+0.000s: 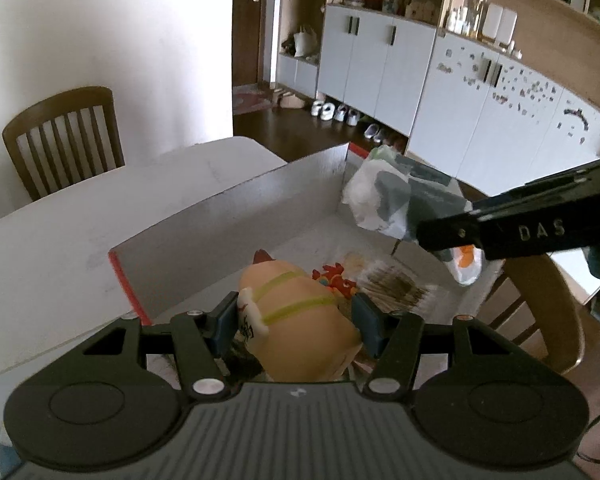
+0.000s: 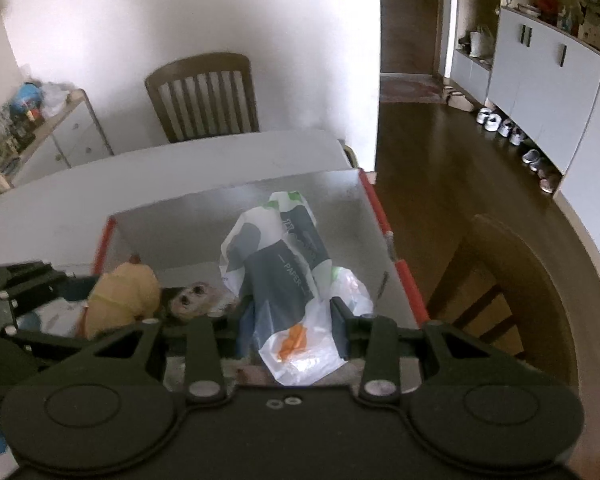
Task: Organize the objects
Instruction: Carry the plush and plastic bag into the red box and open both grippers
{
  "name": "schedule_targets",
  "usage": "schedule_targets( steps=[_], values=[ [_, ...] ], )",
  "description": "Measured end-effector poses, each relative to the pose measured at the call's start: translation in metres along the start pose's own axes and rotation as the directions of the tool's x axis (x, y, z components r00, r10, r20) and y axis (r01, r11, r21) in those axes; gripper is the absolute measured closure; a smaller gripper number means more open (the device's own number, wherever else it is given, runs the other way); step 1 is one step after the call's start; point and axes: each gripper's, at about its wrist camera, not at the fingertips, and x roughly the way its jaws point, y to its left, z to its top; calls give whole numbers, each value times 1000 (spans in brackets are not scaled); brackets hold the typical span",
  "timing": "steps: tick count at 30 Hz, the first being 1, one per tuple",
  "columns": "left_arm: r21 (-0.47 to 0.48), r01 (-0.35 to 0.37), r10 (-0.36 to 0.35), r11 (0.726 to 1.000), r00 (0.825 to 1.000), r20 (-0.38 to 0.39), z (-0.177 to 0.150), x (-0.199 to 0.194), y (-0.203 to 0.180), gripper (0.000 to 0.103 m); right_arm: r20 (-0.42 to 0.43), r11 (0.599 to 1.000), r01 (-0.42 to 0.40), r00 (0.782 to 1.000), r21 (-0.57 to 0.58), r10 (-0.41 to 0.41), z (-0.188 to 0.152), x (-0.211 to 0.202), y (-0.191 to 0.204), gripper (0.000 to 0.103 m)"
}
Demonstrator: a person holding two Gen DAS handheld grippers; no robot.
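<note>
Left wrist view: the left tongs (image 1: 296, 320) are clamped on a peach-coloured plush toy (image 1: 296, 312) with yellow-green stripes, its long axis running away from the camera and slightly leftward, the reddish tip pointing toward the far wall of the box (image 1: 236, 208). The toy hangs over the near part of the open, red-edged box, which sits on the white counter (image 1: 80, 220). Small items lie on the box floor past the toy, among them a red-orange figure (image 1: 334, 278) and a clear packet of brown sticks (image 1: 396, 286). The right tongs (image 1: 446, 236) enter from the right, closed on a tissue-paper pack (image 1: 396, 200) in white, grey and green wrap; in the right wrist view that pack (image 2: 284, 276) is pinched between the blue pads (image 2: 338, 330), its long axis pointing forward and up toward the box's far wall, the end with the orange mark nearest the camera. It hangs above the right half of the box, near the red right rim. The far part of the box floor is bare, and the counter beyond it is open up to a wooden chair (image 2: 204, 96). A second chair (image 2: 512, 292) stands just off the box's right side.
</note>
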Motion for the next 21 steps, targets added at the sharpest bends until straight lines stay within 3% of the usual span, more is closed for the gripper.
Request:
schedule_targets(
  steps=[9,21],
  values=[
    [1,-55,55,998,996,-70,15,42,10,43,-42,999,8,999,-42,-10,-12,23,-4,65],
    [-30,-49,44,998,989,-140,25,81,15,43,-78,996,24,997,-80,-30,-14,47,-4,64]
  ],
)
